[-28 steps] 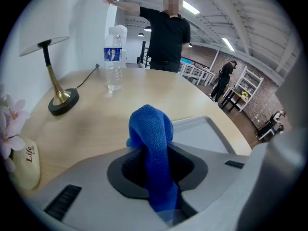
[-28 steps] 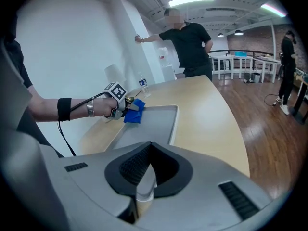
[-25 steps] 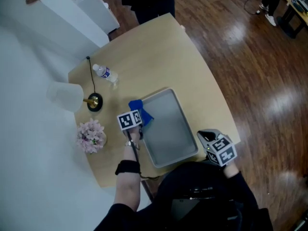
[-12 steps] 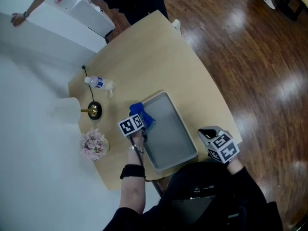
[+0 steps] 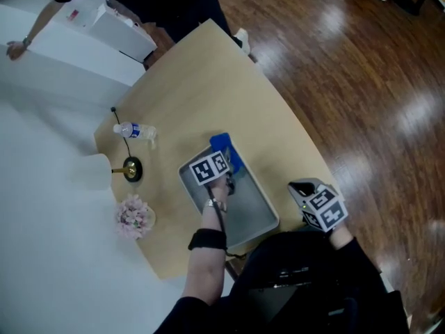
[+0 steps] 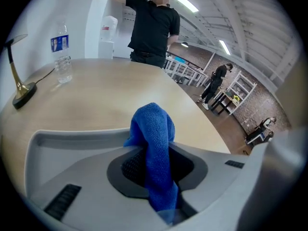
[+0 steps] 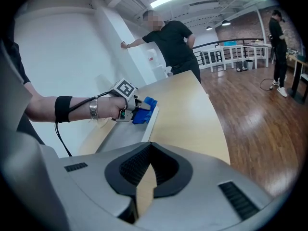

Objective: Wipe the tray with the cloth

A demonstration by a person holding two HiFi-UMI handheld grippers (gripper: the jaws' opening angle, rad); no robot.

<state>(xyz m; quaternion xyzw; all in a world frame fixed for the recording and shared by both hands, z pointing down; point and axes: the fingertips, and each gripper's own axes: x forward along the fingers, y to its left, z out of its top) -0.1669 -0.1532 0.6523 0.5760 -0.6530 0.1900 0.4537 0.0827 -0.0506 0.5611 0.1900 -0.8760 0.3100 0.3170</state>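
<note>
Cloth [image 5: 226, 149], blue, clamped tight in left tool [image 5: 227, 167], down at far end of grey tray [image 5: 254, 218] on table [image 5: 208, 82]. Right tool [image 7: 144, 177] closed on nothing, apart from tray, by table's edge.

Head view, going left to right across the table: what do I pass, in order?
white lampshade → pink flowers → blue cloth → right hand-held gripper
</note>
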